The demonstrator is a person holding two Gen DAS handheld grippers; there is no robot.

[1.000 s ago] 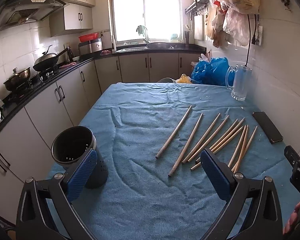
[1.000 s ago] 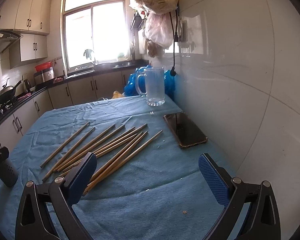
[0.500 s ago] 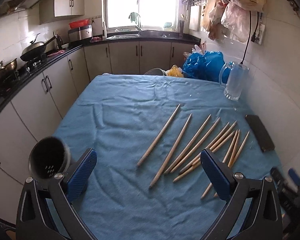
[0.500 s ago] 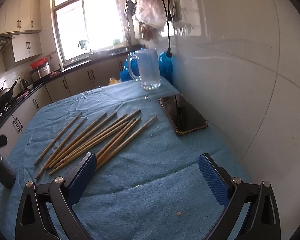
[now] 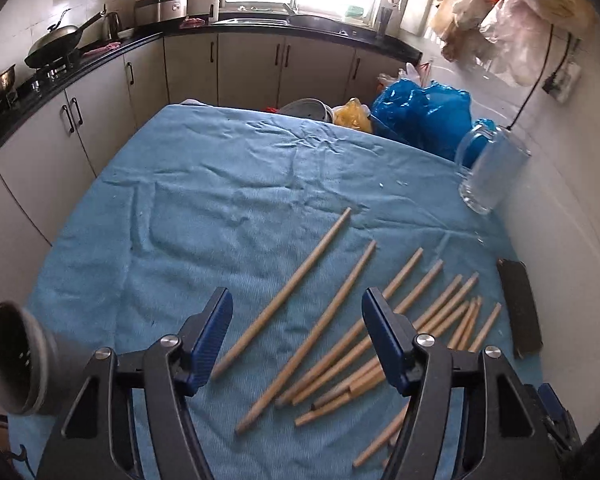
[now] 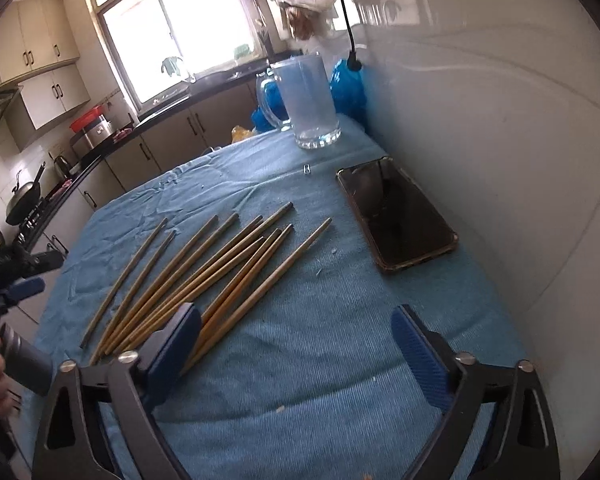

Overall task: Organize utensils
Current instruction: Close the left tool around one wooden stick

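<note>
Chopsticks (image 5: 332, 332) lie loose on the blue cloth of the tabletop (image 5: 220, 208), fanned out ahead of both pairs of tongs. Their near ends are partly hidden: in the left wrist view the right pad of the left tongs (image 5: 296, 340) covers several, and the lowest sticks run off behind the frame; in the right wrist view the left pad of the right tongs (image 6: 296, 344) overlaps the thick ends of the bundle. Counting them is uncertain where they cross and stack.

Each stick is a plain pale wooden rod, thicker at the near end and tapering away. Their long axes run diagonally, near ends toward the tongs, tips pointing away and to the right, toward the wall. The two leftmost lie apart from the rest; the others bunch together.

Left tongs stand part open, their jaws having just been closing, with two sticks lying below the gap and nothing gripped. Right tongs stand wide, jaws also just closing a little, over bare cloth and holding nothing.

A dark perforated utensil holder (image 5: 16, 360) sits left of the left tongs, cut by the frame edge. A black phone (image 6: 396, 216) lies ahead of the right tongs by the wall, a glass mug (image 6: 308, 100) beyond it.
</note>
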